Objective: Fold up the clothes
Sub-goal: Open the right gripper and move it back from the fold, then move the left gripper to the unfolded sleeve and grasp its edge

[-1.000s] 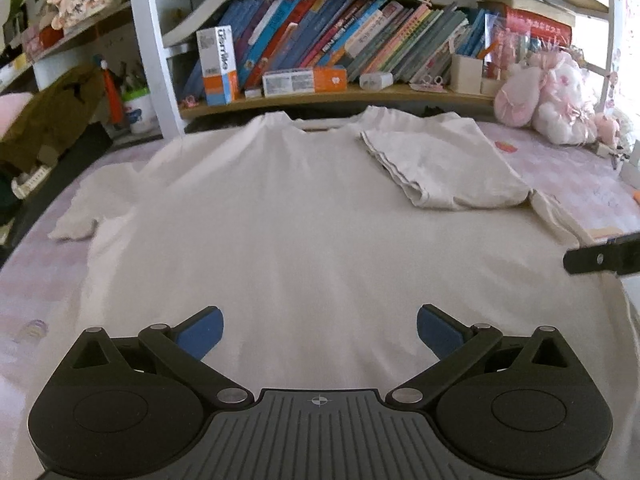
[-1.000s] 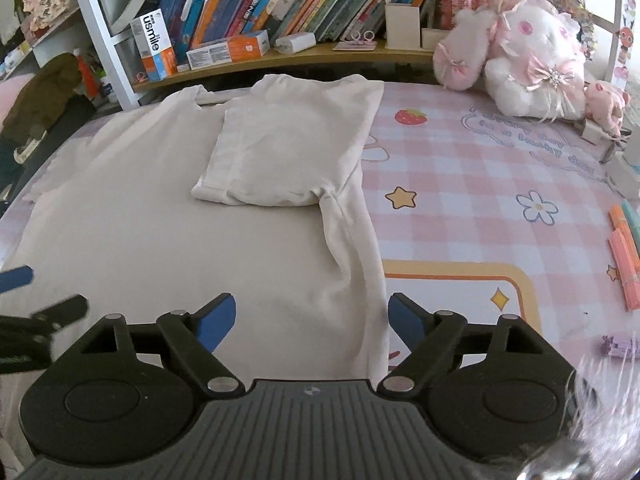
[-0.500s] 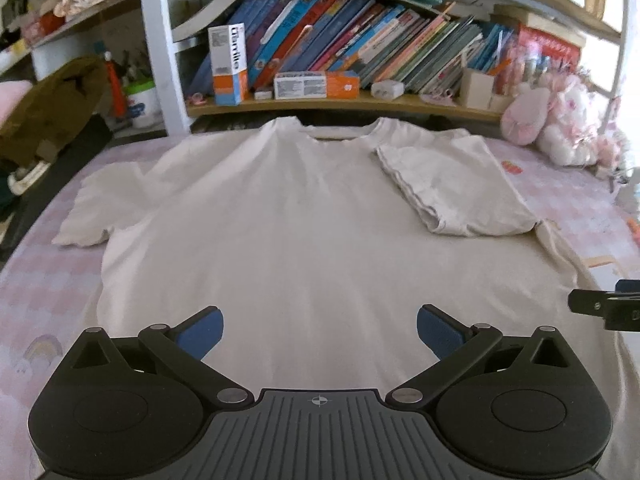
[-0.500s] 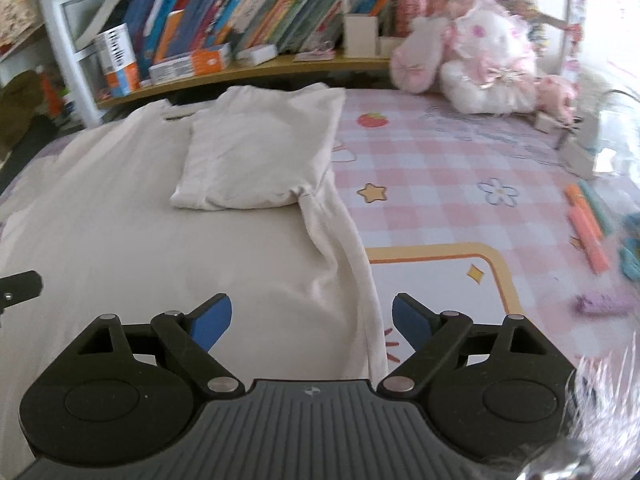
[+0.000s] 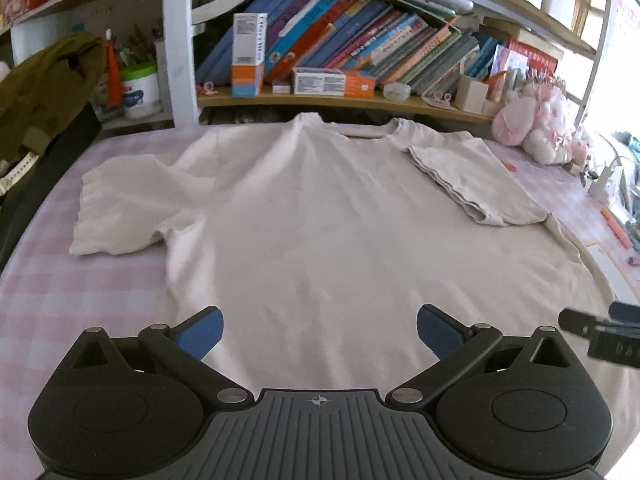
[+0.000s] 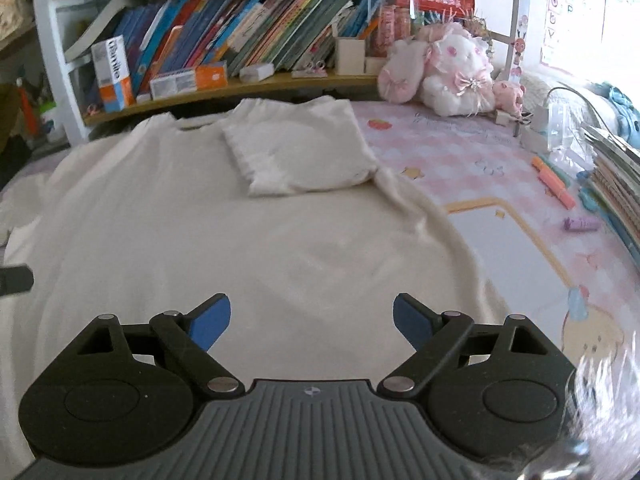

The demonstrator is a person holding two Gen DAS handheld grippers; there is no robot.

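A cream T-shirt (image 5: 320,216) lies flat on the pink checked cover, collar toward the bookshelf. Its right sleeve (image 5: 472,176) is folded in over the body, while the left sleeve (image 5: 120,208) lies spread out. My left gripper (image 5: 318,326) hovers open over the lower part of the shirt, nothing between its blue pads. In the right wrist view the same T-shirt (image 6: 240,240) fills the frame, with the folded sleeve (image 6: 300,152) beyond. My right gripper (image 6: 311,314) stands open and empty above the shirt near its right side. Each gripper's tip shows at the edge of the other's view.
A bookshelf (image 5: 340,52) full of books runs along the far side. Pink plush toys (image 6: 452,68) sit at the back right. Markers (image 6: 554,184) and a stack of books (image 6: 616,176) lie to the right. A dark olive garment (image 5: 44,80) hangs at the far left.
Both grippers have drawn back toward the shirt's hem, so more of the shirt shows. The spread left sleeve is now fully in the left view. The right view has swung left over the shirt.
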